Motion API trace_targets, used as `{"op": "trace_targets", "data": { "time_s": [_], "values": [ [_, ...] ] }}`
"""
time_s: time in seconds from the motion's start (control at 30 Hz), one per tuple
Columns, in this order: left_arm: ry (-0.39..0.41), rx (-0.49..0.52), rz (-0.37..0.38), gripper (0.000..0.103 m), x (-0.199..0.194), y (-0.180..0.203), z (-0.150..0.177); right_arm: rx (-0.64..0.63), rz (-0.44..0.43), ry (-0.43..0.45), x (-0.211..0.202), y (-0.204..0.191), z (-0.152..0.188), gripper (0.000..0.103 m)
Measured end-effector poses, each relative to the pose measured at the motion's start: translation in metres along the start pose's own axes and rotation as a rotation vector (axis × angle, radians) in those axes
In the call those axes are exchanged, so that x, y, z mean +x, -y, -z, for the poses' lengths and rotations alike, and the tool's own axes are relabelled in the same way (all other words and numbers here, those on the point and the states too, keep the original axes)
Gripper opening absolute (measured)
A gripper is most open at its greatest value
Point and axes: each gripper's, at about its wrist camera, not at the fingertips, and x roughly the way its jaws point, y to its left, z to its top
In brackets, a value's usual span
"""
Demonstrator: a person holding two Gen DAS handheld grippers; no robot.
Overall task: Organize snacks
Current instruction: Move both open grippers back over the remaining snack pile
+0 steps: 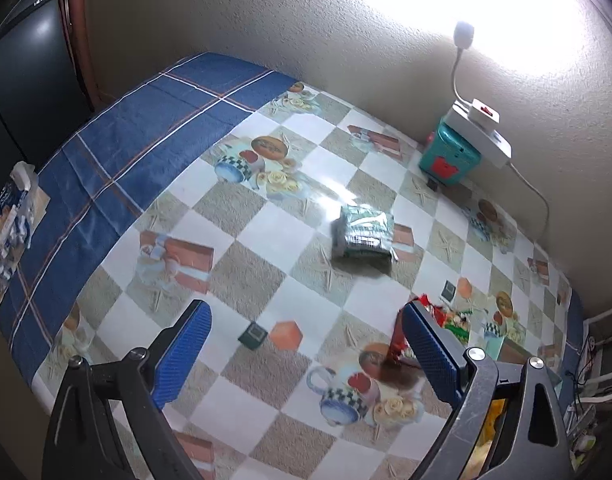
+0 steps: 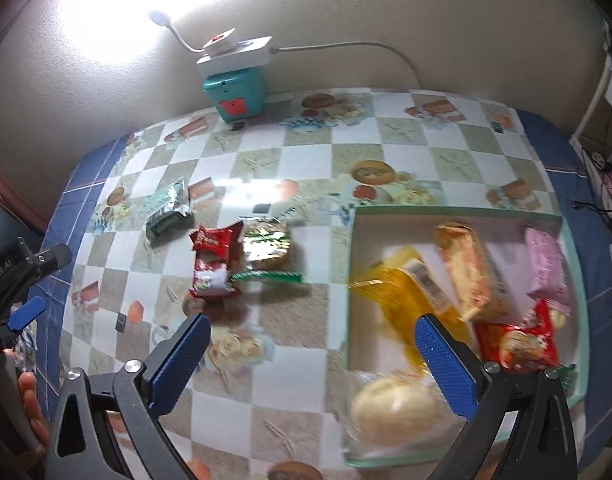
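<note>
Snacks in crinkly foil lie beside a shallow box; both textured-pad tongs gape empty

1. Table cover: glossy, smooth oilcloth or vinyl with a printed check pattern; it reflects the lamp as a bright glare.
2. Blue cloth beneath it: matt woven fabric with thin stripes, lightly creased.
3. Wall: matt, rough, grainy finish.
4. Green packet: shiny crinkled film wrapper.
5. Red packet: glossy plastic film.
6. Box: looks like matt card, pale green outside, white inside.
7. Yellow wrapper: translucent glossy film.
8. Teal container: smooth plastic with slight sheen.
9. Power strip: smooth white plastic.
10. Gripper pads: blue, finely textured, matt; black matt arms with shiny metal screws.
</note>
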Motion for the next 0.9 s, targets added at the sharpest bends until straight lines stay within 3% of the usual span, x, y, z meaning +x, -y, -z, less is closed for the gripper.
{"op": "trace_targets", "data": {
  "time_s": [0.4,0.5,0.6,0.8,0.9],
  "values": [
    [0.078,-0.008,0.041,0.096,0.032,0.001,-0.030,0.018,0.006,0.071,0.038,-0.019,-0.032,0.103],
    [0.052,0.004,0.057,0.096,0.052,0.007,-0.035,0.014,0.005,0.067,0.051,-0.021,-0.035,0.102],
    [0.018,0.058,0.039,0.096,0.073,0.019,-0.036,0.007,-0.012,0.067,0.061,-0.022,-0.039,0.090],
    [-0.006,0.095,0.068,0.096,0.104,0.033,-0.041,-0.003,-0.010,0.087,0.077,-0.022,-0.044,0.088],
    [0.005,0.112,0.081,0.096,0.112,0.038,-0.044,0.007,-0.018,0.080,0.085,-0.018,-0.046,0.081]
  ]
}}
